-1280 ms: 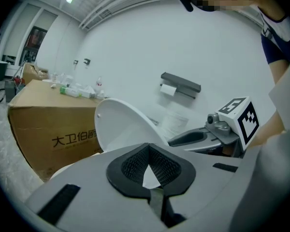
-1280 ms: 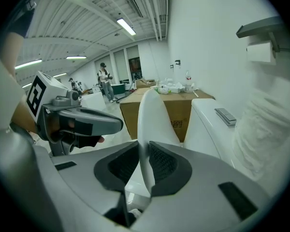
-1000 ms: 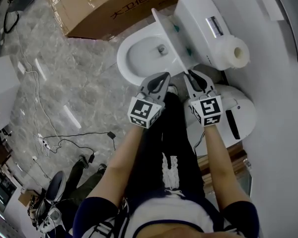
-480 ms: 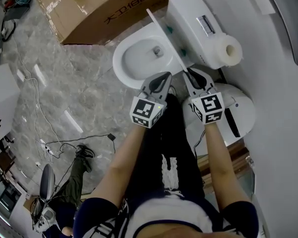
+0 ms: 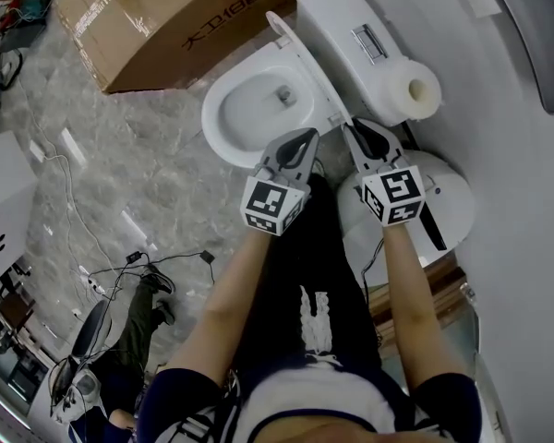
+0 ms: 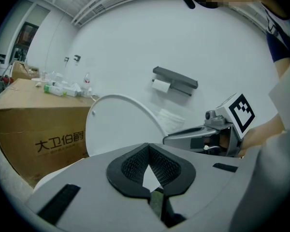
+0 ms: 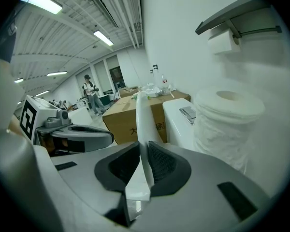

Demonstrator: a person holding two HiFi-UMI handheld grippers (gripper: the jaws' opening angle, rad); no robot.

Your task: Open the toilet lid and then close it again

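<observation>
The white toilet lid (image 5: 305,63) stands nearly upright, edge-on in the head view, between the bowl (image 5: 254,109) and the tank (image 5: 342,21). My right gripper (image 5: 351,125) is shut on the lid's rim. In the right gripper view the lid (image 7: 141,124) runs straight up between the pads of the right gripper (image 7: 141,149). My left gripper (image 5: 307,137) hangs beside it over the bowl's near edge, shut with nothing in it. In the left gripper view, past the left gripper (image 6: 148,146), the lid's (image 6: 121,124) broad face and the right gripper (image 6: 208,137) show.
A big cardboard box (image 5: 166,17) lies behind the bowl. A toilet paper roll (image 5: 415,90) sits on the tank's end. A round white bin (image 5: 443,201) stands at the right by the wall. Cables (image 5: 138,261) and another person's legs (image 5: 138,321) are on the floor at left.
The lid leaned back on the tank with its inner face showing; now it stands more upright, edge-on. Both grippers have shifted with it, the right one still on the rim.
</observation>
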